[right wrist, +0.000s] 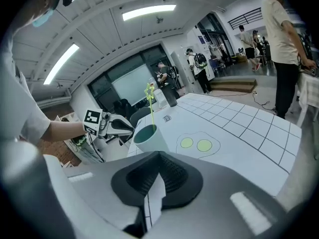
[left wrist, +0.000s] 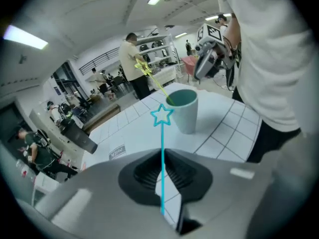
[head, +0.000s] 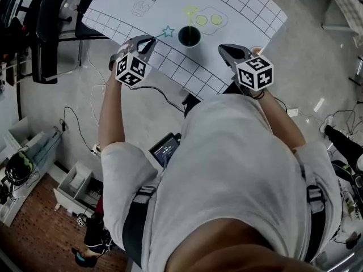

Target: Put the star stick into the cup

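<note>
From overhead, my left claw (head: 146, 43) sits to the left of the cup (head: 189, 36) on the tabletop (head: 238, 10). The blue star stick (head: 168, 32) pokes out of it toward the cup, with the star just beside the rim and not over it. My right claw (head: 232, 52) waits to the right of the cup. A yellow star stick (head: 190, 10) already stands in the cup. My own body cuts off the near edge of the tabletop, and the blue stem is too thin here to follow.

Along my left claw, the pads pinch the blue star stick (left wrist: 162, 148) low on its stem, star end far, near the cup (left wrist: 185, 111). I judge this the carrying step. Next I must bring the stick above the cup's mouth and tip one end down inside before spreading the pads. The stem's near end is lost between the pads, and I cannot tell whether the star touches the cup.

Along my right claw (right wrist: 158, 178), the pads are pressed together on nothing, with the cup beyond them.
</note>
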The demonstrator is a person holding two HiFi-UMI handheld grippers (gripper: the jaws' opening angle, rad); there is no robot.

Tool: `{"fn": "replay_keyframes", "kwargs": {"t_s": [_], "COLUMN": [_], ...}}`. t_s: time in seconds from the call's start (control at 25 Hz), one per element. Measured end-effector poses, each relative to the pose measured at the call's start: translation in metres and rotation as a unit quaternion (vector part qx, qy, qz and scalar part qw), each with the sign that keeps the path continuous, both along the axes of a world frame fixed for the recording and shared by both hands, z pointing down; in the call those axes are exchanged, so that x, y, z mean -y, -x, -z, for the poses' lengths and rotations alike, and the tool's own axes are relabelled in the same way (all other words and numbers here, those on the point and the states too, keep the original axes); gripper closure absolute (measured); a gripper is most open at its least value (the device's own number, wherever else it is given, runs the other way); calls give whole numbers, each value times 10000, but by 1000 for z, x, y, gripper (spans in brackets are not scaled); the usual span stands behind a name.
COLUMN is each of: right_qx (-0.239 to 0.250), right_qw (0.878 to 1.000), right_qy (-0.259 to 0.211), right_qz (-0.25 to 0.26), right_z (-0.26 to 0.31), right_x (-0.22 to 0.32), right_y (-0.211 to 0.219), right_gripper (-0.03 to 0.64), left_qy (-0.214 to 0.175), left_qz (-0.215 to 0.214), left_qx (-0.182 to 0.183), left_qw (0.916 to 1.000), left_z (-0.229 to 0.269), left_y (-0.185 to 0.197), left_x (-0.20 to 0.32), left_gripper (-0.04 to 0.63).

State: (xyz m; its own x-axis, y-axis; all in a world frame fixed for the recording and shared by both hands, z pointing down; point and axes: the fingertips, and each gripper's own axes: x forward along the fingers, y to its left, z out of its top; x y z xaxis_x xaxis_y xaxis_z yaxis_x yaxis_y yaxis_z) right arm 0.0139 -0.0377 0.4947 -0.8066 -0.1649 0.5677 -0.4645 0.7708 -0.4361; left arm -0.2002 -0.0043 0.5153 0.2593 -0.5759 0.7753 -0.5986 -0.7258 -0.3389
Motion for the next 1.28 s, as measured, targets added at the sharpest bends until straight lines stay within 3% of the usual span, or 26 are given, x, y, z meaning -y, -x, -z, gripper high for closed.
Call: {"fn": "replay_keyframes", "kwargs": {"t_s": [0.12,0.2,0.28,0.36,0.48,0.72,0.88,1.12,1.28], "right_qx": [47,85,97,89,83,143,174,175,152], "right_qw": [10000,9999,9999,9999,9999,9999,9998,9998,9998], "right_qy": [15,64,90,92,79,32,21,22,35], "right_qz": [-8,-37,-50,-36,11,23,-20,-94,-120], "right_z": [1,1,0,0,0,6,7,8,7], "right_x": [4,6,7,8,10,15,18,20,18], "right_y": [-2,-3,-4,-4,-4,-3,-6,-8,-10], "right_gripper": [617,617,617,617,617,617,617,617,617], "left_qy": [-555,-1054,-1575,-2015,-2457,-3046,-3303,-3232,-3093], "left_qz": [737,1269,1767,2167,2470,2672,2658,2606,2675], "left_qx": [-645,-1253,-1951,-2623,-3331,-3880,-4145,-4674,-4868], "left_qw": [9937,9783,9518,9185,8761,8278,8052,7805,7718], "left_z": [32,61,94,124,157,201,227,233,219], "left_y": [4,6,7,7,4,-10,-23,-41,-53], "left_x": [8,15,20,24,28,28,24,26,30], "left_gripper": [577,577,577,577,577,577,577,577,577]}}
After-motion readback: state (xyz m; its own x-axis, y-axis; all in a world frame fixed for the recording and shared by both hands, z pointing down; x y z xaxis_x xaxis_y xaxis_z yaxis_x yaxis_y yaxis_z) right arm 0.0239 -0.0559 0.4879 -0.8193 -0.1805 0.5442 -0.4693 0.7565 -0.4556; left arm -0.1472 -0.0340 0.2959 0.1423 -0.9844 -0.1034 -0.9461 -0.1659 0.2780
